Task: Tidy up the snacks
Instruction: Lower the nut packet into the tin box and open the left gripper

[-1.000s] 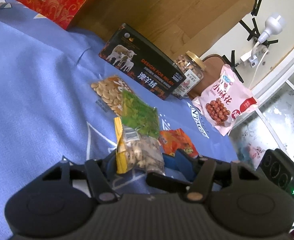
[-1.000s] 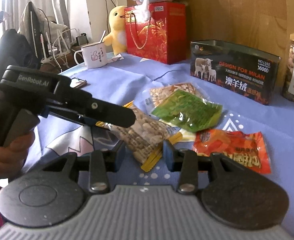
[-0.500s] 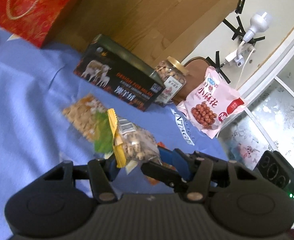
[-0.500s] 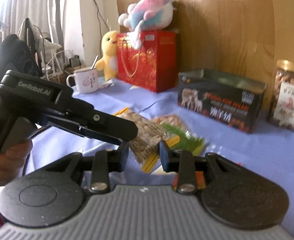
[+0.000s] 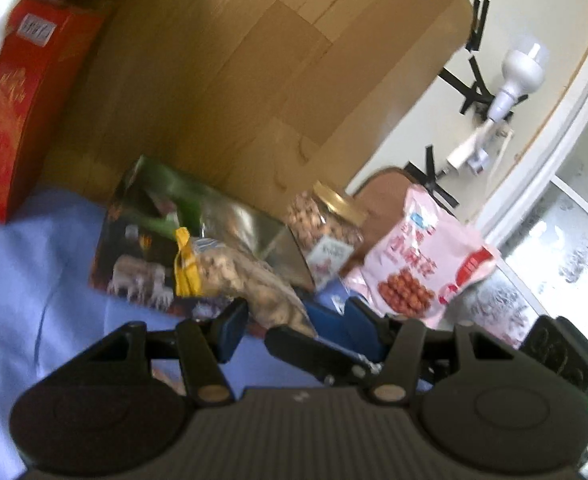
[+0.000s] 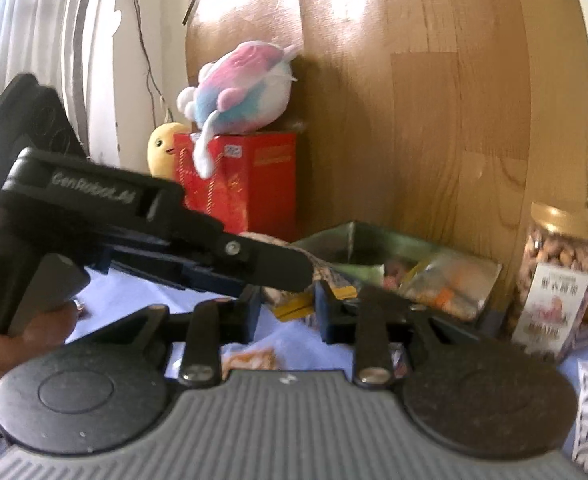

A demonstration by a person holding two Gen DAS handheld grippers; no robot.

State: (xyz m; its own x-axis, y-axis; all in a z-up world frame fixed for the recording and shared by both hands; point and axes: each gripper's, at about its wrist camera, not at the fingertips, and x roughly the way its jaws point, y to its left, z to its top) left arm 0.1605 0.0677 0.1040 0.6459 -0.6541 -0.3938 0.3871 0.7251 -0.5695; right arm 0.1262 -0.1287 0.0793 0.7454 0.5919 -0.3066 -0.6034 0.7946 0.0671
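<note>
A clear nut packet (image 5: 236, 276) with a yellow sealed edge is held between both tongs. The left tongs (image 5: 294, 320) and the right tongs (image 6: 287, 309) each pinch it. Its long axis runs away from the left tongs, yellow end toward the open tin box (image 5: 142, 248), in front of which it hangs.

Home, prob. a bedroom or living rm. Blue printed cloth (image 5: 26, 280) spread as work surface, wood-grain board (image 6: 454, 100) behind. Plush toys (image 6: 242, 80) on red gift bag (image 6: 250, 176), curtains (image 6: 22, 40) by a bright window, loose cables and a small white camera (image 5: 520, 70) taped to the wall.
</note>
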